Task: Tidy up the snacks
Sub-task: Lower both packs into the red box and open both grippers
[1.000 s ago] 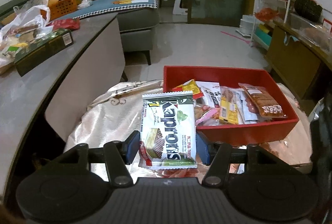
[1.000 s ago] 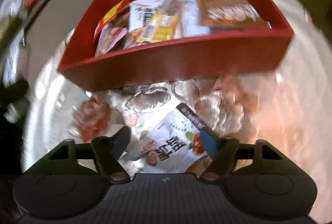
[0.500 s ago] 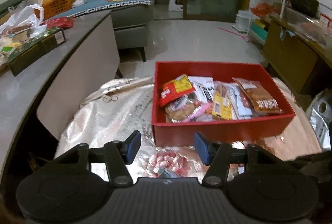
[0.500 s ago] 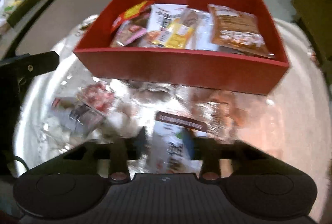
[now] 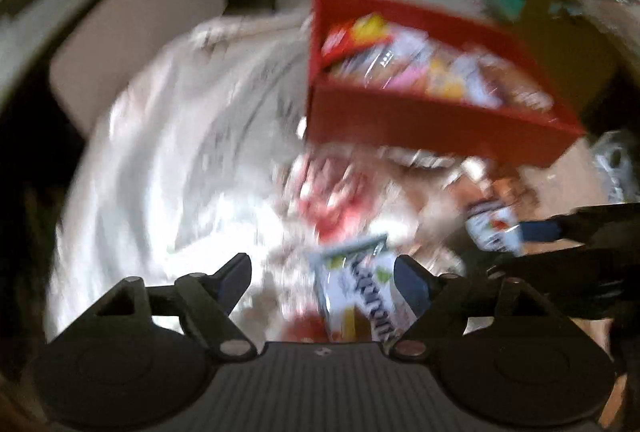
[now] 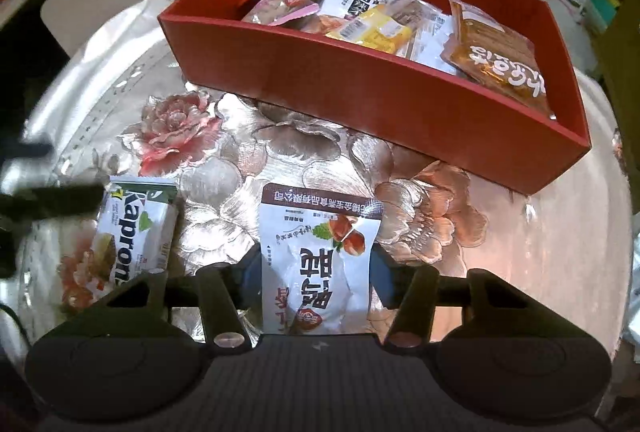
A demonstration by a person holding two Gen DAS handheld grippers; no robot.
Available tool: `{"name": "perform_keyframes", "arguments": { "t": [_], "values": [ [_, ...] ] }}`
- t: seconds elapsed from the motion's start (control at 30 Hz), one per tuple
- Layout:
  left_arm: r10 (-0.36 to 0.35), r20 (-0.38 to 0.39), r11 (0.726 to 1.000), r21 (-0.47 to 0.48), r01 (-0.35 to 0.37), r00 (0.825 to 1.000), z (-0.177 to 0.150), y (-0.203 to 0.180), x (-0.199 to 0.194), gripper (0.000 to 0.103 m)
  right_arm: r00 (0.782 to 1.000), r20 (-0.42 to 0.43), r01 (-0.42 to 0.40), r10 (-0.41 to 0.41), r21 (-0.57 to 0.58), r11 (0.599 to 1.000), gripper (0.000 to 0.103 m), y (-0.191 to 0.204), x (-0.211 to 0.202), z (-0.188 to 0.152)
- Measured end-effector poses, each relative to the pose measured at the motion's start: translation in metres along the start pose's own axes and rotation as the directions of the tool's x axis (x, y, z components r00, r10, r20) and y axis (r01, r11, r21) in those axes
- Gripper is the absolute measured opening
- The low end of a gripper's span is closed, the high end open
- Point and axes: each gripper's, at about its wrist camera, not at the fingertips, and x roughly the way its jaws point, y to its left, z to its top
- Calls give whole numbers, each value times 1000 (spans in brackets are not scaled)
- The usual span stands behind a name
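Left wrist view: smeared by motion blur throughout.
Red box (image 5: 432,120): its packets were streaks of colour, no print legible.
Wafer packet (image 5: 360,292): lettering smeared; lower end hidden behind the left gripper (image 5: 322,274) body.
Chestnut packet (image 6: 320,264): lower end hidden behind the right gripper (image 6: 316,270) body; pads' contact with its sides could not be told.
Red box, far-right corner: cut by the right wrist picture's edge.
Tablecloth (image 6: 224,160): near edge hidden under the gripper.

Red box (image 6: 360,88) on a silvery, pink-flowered tablecloth (image 6: 176,128).
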Motion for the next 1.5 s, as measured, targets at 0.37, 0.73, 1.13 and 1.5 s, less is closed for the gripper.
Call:
{"name": "perform_keyframes", "arguments": {
  "t": [0.37,0.73,1.13,1.5],
  "values": [
    [81,12,997,6,-81,997,-7,-50,19,55,999,43,-7,6,33,999,59,-33,-17,-9],
    [14,126,999,-33,-10,992,14,-47,-11,46,989,145,-47,36,72,996,59,-40,-47,1],
    [-9,141,1000,20,6,990,35,-55,-6,19,964,263,-82,38,160,984,59,-70,-69,29],
    [32,32,996,-87,-29,999,42,-57,51,11,973,224,-82,52,127,988,59,-63,-58,24]
  ]
}}
